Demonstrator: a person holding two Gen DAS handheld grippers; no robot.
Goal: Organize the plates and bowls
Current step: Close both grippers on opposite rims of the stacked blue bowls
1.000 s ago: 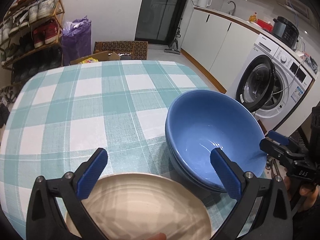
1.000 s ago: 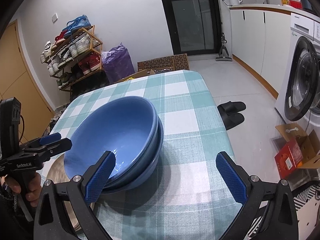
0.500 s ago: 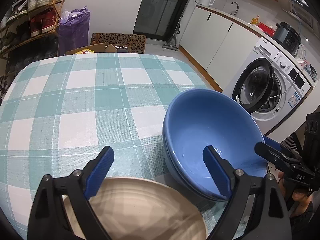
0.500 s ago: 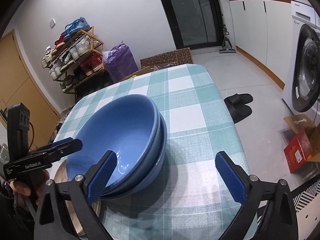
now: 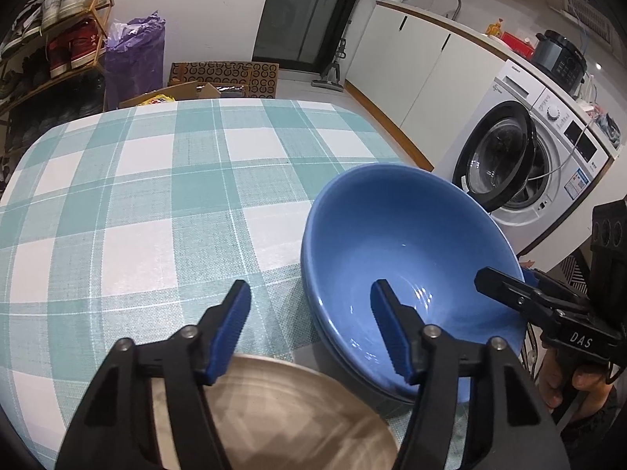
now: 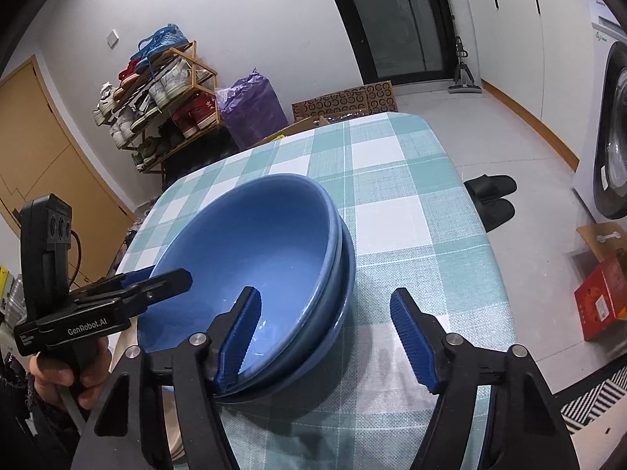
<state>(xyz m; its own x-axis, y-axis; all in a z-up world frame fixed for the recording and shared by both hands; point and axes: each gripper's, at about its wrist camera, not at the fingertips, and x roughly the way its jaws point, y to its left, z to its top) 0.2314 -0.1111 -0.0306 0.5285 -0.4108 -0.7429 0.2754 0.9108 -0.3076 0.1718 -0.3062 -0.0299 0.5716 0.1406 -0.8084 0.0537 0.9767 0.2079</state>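
Two blue bowls, nested one in the other (image 5: 407, 258) (image 6: 258, 250), stand on the teal checked tablecloth (image 5: 156, 180). A beige plate (image 5: 282, 415) lies in front of them, under my left gripper (image 5: 309, 329). The left gripper is open and straddles the near-left rim of the bowls, one finger inside the top bowl. My right gripper (image 6: 325, 337) is open and straddles the right rim, its left finger inside the bowl. Neither set of jaws touches the rim. The plate shows only as a sliver in the right wrist view (image 6: 125, 348).
The table's right edge (image 6: 482, 258) drops to the floor, with black slippers (image 6: 490, 199) and a red box (image 6: 603, 297) below. A washing machine (image 5: 525, 164) stands to the right. A shoe rack (image 6: 156, 94), purple bag (image 6: 254, 109) and cardboard boxes (image 5: 223, 78) lie beyond the far edge.
Both grippers have narrowed from wide open to about half open around the bowls' rims. The left gripper has shifted right, toward the bowls. The bowls and plate have not moved.
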